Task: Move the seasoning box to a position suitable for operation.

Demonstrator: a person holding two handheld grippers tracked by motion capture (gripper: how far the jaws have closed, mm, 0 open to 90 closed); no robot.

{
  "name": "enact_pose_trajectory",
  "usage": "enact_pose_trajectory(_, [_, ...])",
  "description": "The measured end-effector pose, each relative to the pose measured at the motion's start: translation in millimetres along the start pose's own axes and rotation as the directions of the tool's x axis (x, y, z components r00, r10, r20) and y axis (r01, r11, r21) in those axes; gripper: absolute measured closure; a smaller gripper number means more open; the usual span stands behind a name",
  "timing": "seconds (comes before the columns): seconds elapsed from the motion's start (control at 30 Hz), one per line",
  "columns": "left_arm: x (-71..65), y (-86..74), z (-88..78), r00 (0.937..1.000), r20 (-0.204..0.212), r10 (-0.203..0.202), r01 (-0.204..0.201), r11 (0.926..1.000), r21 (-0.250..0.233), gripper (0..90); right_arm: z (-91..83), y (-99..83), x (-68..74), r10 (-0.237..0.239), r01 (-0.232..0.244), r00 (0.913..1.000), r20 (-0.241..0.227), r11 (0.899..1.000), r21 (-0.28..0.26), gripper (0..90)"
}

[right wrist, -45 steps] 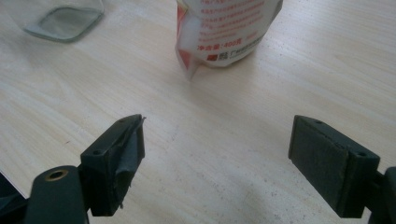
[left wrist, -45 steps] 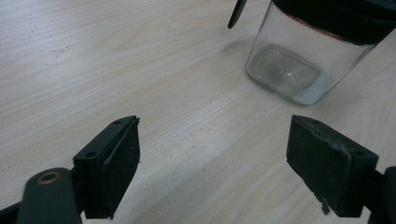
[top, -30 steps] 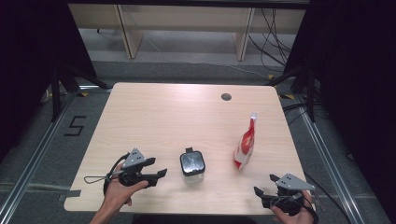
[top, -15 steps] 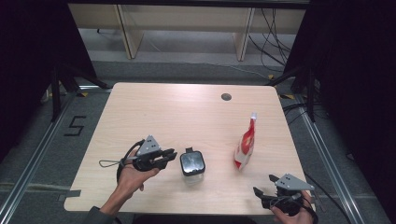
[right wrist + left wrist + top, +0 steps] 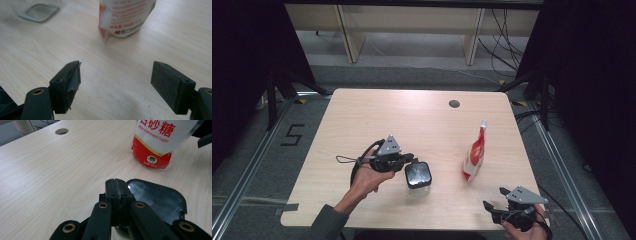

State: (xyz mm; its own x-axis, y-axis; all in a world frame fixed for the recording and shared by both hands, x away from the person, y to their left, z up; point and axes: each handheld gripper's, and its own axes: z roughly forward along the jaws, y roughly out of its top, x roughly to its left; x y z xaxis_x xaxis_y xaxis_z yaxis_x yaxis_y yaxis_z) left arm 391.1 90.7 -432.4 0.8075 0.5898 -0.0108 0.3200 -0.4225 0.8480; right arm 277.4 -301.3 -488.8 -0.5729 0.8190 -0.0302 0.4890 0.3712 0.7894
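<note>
The left gripper [image 5: 411,160], jaws closed empty beside the glass jar's black lid [image 5: 418,174], could topple the jar if nudged sideways.

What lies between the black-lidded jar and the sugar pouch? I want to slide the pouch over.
Nothing: bare table separates the jar from the sugar pouch, seen in the high view.

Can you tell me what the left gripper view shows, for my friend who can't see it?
The left gripper, its two black jaws pressed shut with nothing between them, sits right beside the black lid of a clear jar on a light wooden table. Behind stands a red and white bag of white granulated sugar, with a round hole in the tabletop farther off.
</note>
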Motion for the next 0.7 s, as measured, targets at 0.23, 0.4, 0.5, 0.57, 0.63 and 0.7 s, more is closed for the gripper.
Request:
enact_pose_trajectory(0.23, [0.0, 10.0, 16.0, 0.9997, 0.006, 0.023, -0.023, 0.9993, 0.031, 88.7, 0.2, -0.1, -0.1, -0.001, 0.001, 1.0000, -0.003, 1.000, 0.003, 24.9])
enact_pose_trajectory(0.4, [1.5, 11.7, 23.8, 0.9995, 0.010, 0.031, -0.031, 0.9978, 0.058, 88.4, 1.0, -0.3, 0.1, -0.002, 0.002, 1.0000, -0.004, 1.000, 0.003, 24.9])
enact_pose_trajectory(0.5, [3.4, 11.3, 28.1, 0.9994, 0.016, 0.031, -0.032, 0.9973, 0.067, 88.1, 1.4, -0.4, 0.3, -0.001, 0.001, 0.9999, -0.011, 1.000, 0.005, 24.9])
enact_pose_trajectory(0.57, [4.2, 11.6, 29.2, 0.9995, 0.010, 0.030, -0.030, 0.9968, 0.074, 87.8, 1.4, -0.5, 1.6, 0.017, -0.017, 0.9998, -0.014, 1.000, 0.009, 25.0])
enact_pose_trajectory(0.63, [4.6, 11.5, 29.8, 0.9995, 0.013, 0.028, -0.029, 0.9968, 0.074, 87.7, 1.4, -0.6, 1.7, 0.024, -0.024, 0.9996, -0.014, 1.000, 0.010, 25.0])
enact_pose_trajectory(0.7, [3.1, 12.0, 30.4, 0.9993, 0.007, 0.038, -0.038, 0.9957, 0.084, 87.3, 1.5, -0.4, 1.1, 0.007, -0.007, 0.9999, -0.012, 1.000, 0.008, 25.0])
